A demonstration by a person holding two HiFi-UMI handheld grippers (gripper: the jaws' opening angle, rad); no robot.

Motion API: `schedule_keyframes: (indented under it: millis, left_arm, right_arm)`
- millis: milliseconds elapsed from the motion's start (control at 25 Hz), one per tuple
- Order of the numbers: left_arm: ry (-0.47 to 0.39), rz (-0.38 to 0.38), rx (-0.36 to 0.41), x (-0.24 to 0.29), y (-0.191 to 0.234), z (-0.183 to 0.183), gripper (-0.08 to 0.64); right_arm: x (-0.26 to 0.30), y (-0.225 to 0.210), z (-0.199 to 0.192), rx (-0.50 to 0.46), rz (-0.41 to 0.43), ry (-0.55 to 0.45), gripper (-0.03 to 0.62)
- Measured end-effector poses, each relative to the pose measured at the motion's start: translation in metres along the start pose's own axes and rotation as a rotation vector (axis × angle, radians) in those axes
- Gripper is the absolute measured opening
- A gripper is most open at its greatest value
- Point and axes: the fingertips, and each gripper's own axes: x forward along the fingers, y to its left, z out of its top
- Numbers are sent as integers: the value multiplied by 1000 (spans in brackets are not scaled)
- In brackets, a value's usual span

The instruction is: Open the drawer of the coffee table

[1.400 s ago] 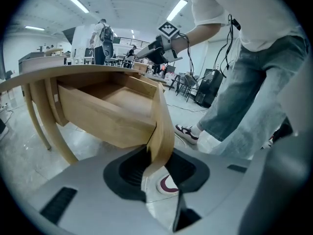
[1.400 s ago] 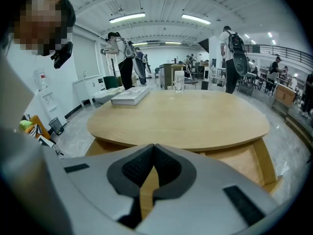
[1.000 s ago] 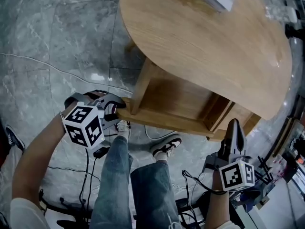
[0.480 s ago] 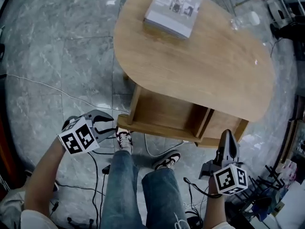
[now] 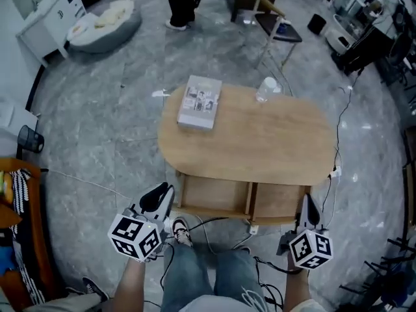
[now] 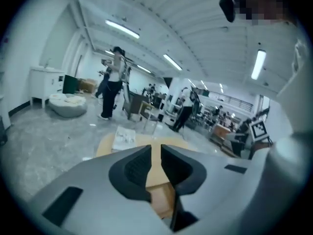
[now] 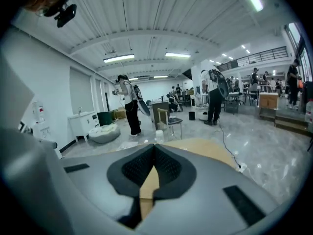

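The oval wooden coffee table [image 5: 260,142] stands on the grey floor ahead of me. Its drawer [image 5: 214,197] juts out from under the top on my side, with its inside showing in two compartments. My left gripper [image 5: 162,190] hangs in the air just off the drawer's left front corner, touching nothing. Its jaws have just been closing, and a narrow gap with nothing in it remains in the left gripper view [image 6: 155,151]. My right gripper [image 5: 304,203] hovers off the right front corner, shut and empty [image 7: 154,151].
A book [image 5: 199,103] and a clear bottle [image 5: 266,88] lie on the tabletop. A chair [image 5: 276,28] and a standing person [image 5: 179,2] are beyond the table, and a beanbag [image 5: 107,18] lies far left. Cables [image 5: 214,223] trail by my feet.
Both grippers have risen away from the table, and the view has pulled back high above it. The left gripper has left the drawer's front corner and rolled over.
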Motion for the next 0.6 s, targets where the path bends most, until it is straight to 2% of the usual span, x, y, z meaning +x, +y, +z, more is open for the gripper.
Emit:
schedule_keyframes:
  millis: [80, 160, 400, 600]
  left_arm:
    - [-85, 41, -69, -16, -34, 35, 49]
    - [-137, 69, -79, -29, -70, 63, 29]
    - [-271, 154, 40, -45, -162, 134, -4]
    - [-346, 217, 87, -61, -200, 161, -5]
  right_arm:
    - [-27, -19, 34, 1, 2, -42, 0]
    - [-51, -40, 64, 20, 1, -79, 0]
    - [-93, -92, 134, 47, 4, -215, 0]
    - [-131, -123, 171, 67, 3, -299, 0]
